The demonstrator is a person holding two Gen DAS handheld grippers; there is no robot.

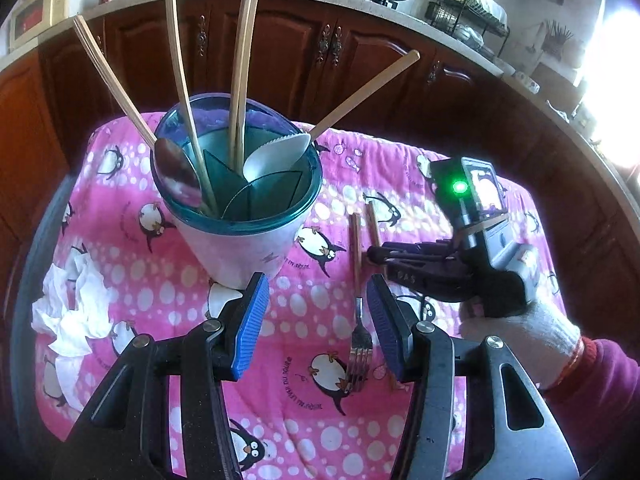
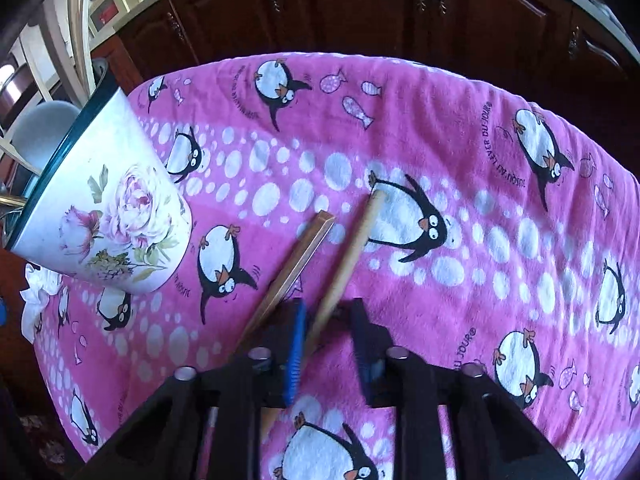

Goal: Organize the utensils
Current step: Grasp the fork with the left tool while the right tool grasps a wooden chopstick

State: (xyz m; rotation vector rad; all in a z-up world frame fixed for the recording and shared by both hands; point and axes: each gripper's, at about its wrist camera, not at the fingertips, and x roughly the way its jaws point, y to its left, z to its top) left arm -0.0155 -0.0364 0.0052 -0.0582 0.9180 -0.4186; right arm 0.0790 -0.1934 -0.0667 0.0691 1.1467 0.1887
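Two utensils lie loose on the pink penguin cloth (image 1: 132, 280) that covers the table: a fork (image 1: 357, 312) with a wooden handle, tines toward the left wrist camera, and just beside it on the right a wooden stick (image 2: 347, 256) whose far end rests on a penguin print. Whether the stick belongs to a spoon or something else cannot be told.

Left of them stands the holder (image 1: 236, 240), a white pot with a teal rim and teal dividers inside; the right wrist view shows pink flowers printed on its side. It holds several wooden-handled utensils leaning outward, among them a metal spoon (image 1: 178, 172) against the left rim, a white spoon (image 1: 276, 156) toward the right, and upright chopsticks (image 1: 242, 72) in the middle. A crumpled white tissue (image 1: 76, 308) lies on the cloth left of the holder.

The left hand-held gripper (image 1: 316, 320) hovers over the cloth with its blue pads wide apart and nothing between them; the fork's neck and tines lie below, near its right pad.

The right hand-held gripper (image 2: 328, 320), held in a white-gloved hand (image 1: 532, 336), is down at the cloth with its jaws apart around the stick, the left blue pad just beside it, and the fork's handle outside that pad. Whether either pad presses the stick cannot be told.

Dark wooden cabinets (image 1: 360, 44) under a pale counter stand behind the table.
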